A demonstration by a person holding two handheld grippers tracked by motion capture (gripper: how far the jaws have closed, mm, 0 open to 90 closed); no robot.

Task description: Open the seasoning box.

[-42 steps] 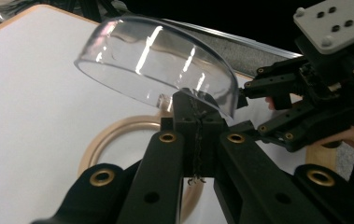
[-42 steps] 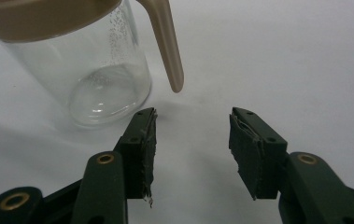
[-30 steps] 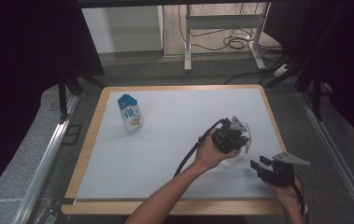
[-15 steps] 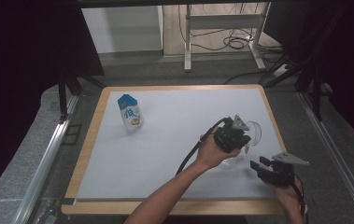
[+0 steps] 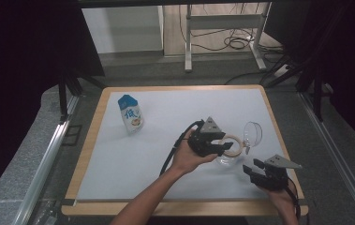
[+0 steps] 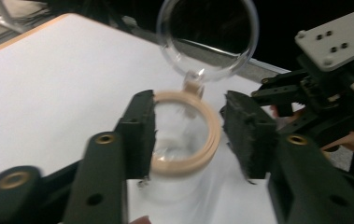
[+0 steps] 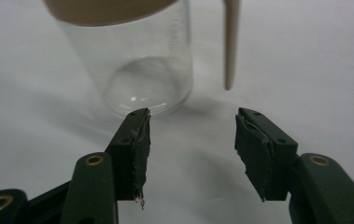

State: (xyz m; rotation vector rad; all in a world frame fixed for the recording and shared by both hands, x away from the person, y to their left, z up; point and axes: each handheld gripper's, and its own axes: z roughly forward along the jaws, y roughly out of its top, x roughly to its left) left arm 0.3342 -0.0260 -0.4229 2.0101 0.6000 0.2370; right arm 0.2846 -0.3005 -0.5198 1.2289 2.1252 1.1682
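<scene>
A clear glass jar (image 5: 227, 158) with a beige ring rim (image 6: 186, 163) stands at the right of the white mat. Its round clear lid (image 5: 252, 133) is swung back on its hinge and stands open. My left gripper (image 5: 223, 149) hovers over the jar mouth. Its jaws have just been opening and now stand apart on either side of the rim, not pressing on it. My right gripper (image 5: 252, 168) is low by the front right edge and points at the jar's base (image 7: 142, 70). Its jaws have just opened a little wider, with nothing between them.
A blue and white carton (image 5: 130, 115) stands upright at the far left of the mat (image 5: 119, 164). A beige latch (image 7: 230, 42) hangs down beside the jar. The wooden board's edge runs close behind my right gripper.
My left gripper has drawn back to the left from the lid side of the jar, and its jaws have parted. The right gripper has stayed in place.
</scene>
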